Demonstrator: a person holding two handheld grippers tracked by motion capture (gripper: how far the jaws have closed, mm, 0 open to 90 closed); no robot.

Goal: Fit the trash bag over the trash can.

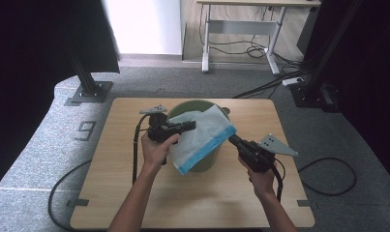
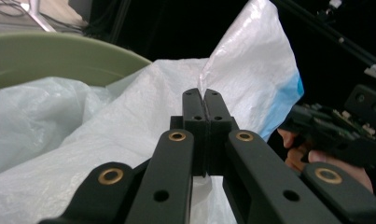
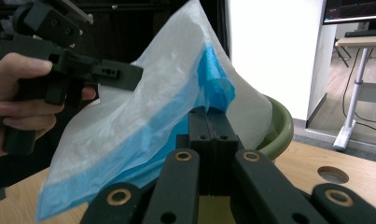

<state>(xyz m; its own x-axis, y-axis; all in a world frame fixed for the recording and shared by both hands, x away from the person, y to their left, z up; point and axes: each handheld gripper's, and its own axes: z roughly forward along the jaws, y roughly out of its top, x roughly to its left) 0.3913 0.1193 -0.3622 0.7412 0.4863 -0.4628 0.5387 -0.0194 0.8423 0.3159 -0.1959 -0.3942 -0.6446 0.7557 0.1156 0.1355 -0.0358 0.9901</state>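
From the high view, a white bag point(image 1: 202, 133) with a blue edge is draped over a green bin point(image 1: 198, 105) at the middle of the desk point(image 1: 115, 159). The left gripper point(image 1: 187, 126) comes in from the left and pinches the bag near the bin's rim. The right gripper point(image 1: 232, 139) pinches the blue edge at the bag's right corner, just beside the bin.

In the left gripper view, the fingers point(image 2: 195, 109) are pressed together on a fold of the white bag point(image 2: 129, 126), and the bin's rim point(image 2: 73, 53) curves behind at upper left. The right gripper's body point(image 2: 330, 135) sits at far right.

In the right gripper view, the fingers point(image 3: 202, 123) are clamped on the blue edge of the bag point(image 3: 153, 102), which is stretched up toward the left gripper point(image 3: 129, 74). The bin point(image 3: 281, 128) peeks out behind.
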